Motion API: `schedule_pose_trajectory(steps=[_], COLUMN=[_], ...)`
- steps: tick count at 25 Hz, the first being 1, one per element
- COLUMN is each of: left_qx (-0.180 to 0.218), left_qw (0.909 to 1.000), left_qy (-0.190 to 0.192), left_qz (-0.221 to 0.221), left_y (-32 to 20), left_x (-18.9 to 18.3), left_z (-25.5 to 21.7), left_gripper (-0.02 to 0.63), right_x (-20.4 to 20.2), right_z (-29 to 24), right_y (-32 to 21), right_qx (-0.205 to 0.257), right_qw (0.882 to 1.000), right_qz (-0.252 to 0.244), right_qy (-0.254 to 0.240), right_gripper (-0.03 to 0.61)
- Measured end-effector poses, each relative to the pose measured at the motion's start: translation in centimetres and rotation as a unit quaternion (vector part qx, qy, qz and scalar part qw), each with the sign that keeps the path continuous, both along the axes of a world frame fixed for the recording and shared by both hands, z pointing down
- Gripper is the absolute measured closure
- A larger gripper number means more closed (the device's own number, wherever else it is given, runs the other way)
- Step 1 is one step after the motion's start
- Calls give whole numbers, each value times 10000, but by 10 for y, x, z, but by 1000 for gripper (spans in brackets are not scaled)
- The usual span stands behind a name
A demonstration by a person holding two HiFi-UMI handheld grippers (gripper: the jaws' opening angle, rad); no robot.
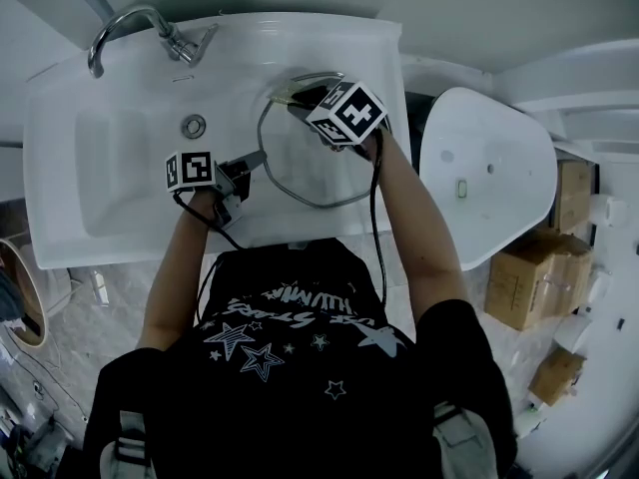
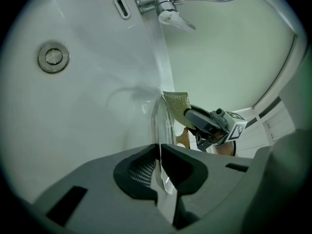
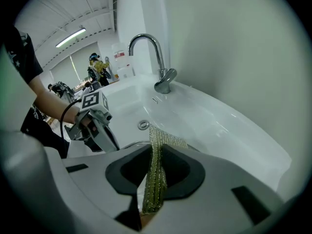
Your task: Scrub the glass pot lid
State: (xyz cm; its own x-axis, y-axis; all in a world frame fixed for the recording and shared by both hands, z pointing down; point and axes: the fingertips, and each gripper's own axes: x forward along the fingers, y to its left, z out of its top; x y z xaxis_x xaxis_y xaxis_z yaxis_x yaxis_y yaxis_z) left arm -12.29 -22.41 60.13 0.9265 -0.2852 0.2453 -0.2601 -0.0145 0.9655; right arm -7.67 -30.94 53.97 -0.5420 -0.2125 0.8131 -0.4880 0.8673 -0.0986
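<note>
The glass pot lid [image 1: 318,150] is held over the right part of the white sink [image 1: 120,183]; its metal rim shows edge-on in the left gripper view as the lid [image 2: 163,130]. My left gripper [image 1: 258,160] is shut on the lid's left rim, seen between its jaws as the left gripper [image 2: 160,167]. My right gripper [image 1: 292,103] is shut on a golden scrubbing cloth [image 3: 156,172], which lies against the lid's far edge, the cloth [image 2: 176,103] showing beside the glass. The right gripper [image 3: 155,179] points down at the lid.
A chrome tap [image 1: 130,26] stands at the sink's back left, with the drain [image 1: 194,125] below it. A white toilet [image 1: 489,173] sits to the right, with cardboard boxes [image 1: 539,277] beyond. A person [image 3: 97,65] stands far off in the room.
</note>
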Motion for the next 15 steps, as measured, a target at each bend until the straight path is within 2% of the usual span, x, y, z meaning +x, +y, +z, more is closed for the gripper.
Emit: schedule_pose_trajectory(steps=[9,15], left_qx=[-13,-4], left_qw=[10000,10000], left_qy=[11,-14], left_qz=[1,16], left_y=[0,0], left_x=[-1,-1], left_z=[-2,-2], left_gripper=[574,574], right_x=[-18,-27], right_z=[0,4], right_y=[6,21], right_qx=[-160,-211], right_qw=[9997,9985], right_qz=[-148,11], right_qy=[136,508], right_gripper=[511,511])
